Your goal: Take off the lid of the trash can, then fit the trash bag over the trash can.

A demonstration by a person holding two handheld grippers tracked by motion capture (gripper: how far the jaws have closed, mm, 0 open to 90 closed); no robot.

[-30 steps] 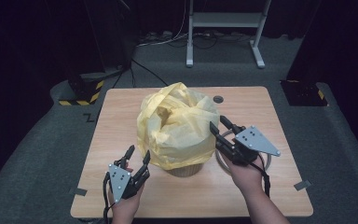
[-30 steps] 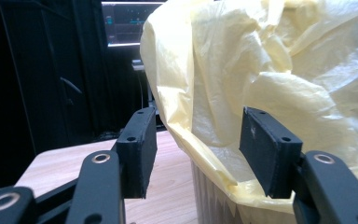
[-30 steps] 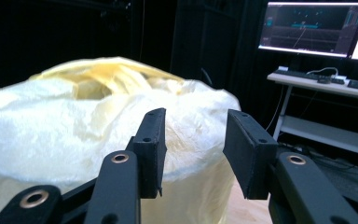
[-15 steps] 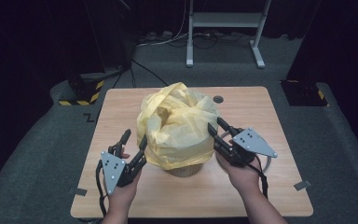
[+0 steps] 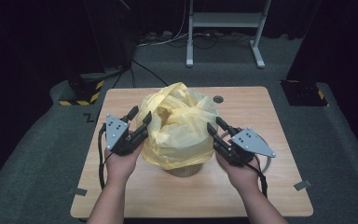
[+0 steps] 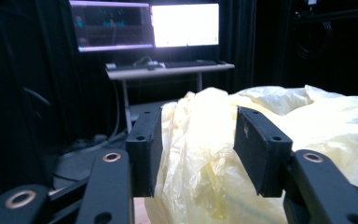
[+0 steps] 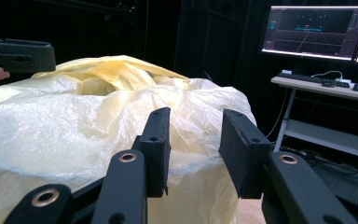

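On the worktop (image 5: 121, 196) I flank the yellow plastic bag (image 5: 179, 126); left hand-held gripper (image 5: 139, 120) narrowing around a fold, jaws apart; right hand-held gripper (image 5: 216, 127) narrowing, spread beside it.

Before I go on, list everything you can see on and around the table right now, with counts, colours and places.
Thin crinkled yellow plastic bag: one, yellow, draped over a container at the table's middle.
Round tan container: one, tan, under the bag, just its base showing.
Light wooden table: one, pale wood, centre of the high view.
Small dark round mark: one, dark, on the table behind the bag.
White metal stand: one, white, on the floor beyond the table.
Monitors: two, lit, on a desk in the background.
Left gripper: one, black, jaws apart astride a fold of the bag's left side, just been closing.
Right gripper: one, black, jaws apart at the bag's right side, just been closing.
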